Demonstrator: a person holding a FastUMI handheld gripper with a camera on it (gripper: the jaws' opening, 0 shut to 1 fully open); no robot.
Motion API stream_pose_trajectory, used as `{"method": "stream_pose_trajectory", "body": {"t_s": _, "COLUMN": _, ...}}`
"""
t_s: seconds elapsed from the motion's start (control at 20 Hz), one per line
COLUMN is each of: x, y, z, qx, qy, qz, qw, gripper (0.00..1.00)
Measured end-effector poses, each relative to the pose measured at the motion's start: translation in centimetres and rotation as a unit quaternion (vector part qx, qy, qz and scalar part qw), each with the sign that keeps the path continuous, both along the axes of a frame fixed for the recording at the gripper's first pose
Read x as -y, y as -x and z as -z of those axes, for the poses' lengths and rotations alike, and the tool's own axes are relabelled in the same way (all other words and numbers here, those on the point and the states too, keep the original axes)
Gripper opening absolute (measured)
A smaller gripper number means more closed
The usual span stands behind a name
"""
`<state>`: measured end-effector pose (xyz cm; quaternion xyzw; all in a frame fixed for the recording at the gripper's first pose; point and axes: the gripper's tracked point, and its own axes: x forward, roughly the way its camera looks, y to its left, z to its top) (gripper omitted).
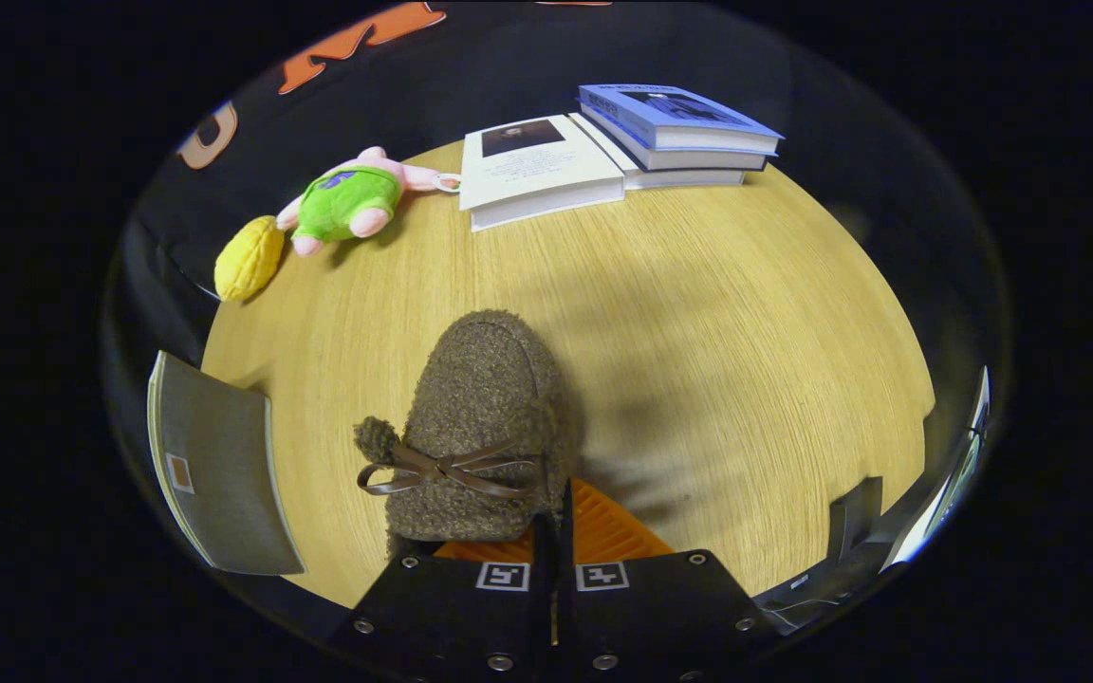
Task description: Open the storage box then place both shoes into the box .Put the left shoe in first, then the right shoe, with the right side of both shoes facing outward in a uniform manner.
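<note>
A brown fuzzy slipper-style shoe (485,417) with a thin brown bow hangs just ahead of my fingers, toe pointing away toward the books. My gripper (554,520) is shut on the shoe's rear rim, the two fingers nearly touching with the thin edge pinched between them. The shoe casts a soft shadow on the wooden table (746,313) to its right, so it looks lifted off the top. Beyond the right finger, at the table's near right corner, shows part of a pale, clear-edged box (950,479) with a dark piece (855,517) in front of it.
Several books (603,152) lie stacked at the table's far edge. A green and pink plush toy (349,199) and a yellow plush piece (249,258) sit far left. A grey flat book (214,465) lies left of the shoe.
</note>
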<state>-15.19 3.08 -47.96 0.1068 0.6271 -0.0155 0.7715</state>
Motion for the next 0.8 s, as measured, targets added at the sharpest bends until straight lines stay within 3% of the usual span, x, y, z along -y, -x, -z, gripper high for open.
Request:
{"method": "stream_pose_trajectory", "body": {"t_s": 0.5, "x": -13.1, "y": -2.5, "z": -10.3, "qx": 0.048, "qy": -0.082, "qz": -0.069, "qw": 0.993, "gripper": 0.04}}
{"method": "stream_pose_trajectory", "body": {"t_s": 0.8, "x": -21.4, "y": -3.8, "z": -15.3, "qx": 0.085, "qy": -0.116, "qz": -0.091, "qw": 0.985, "gripper": 0.03}}
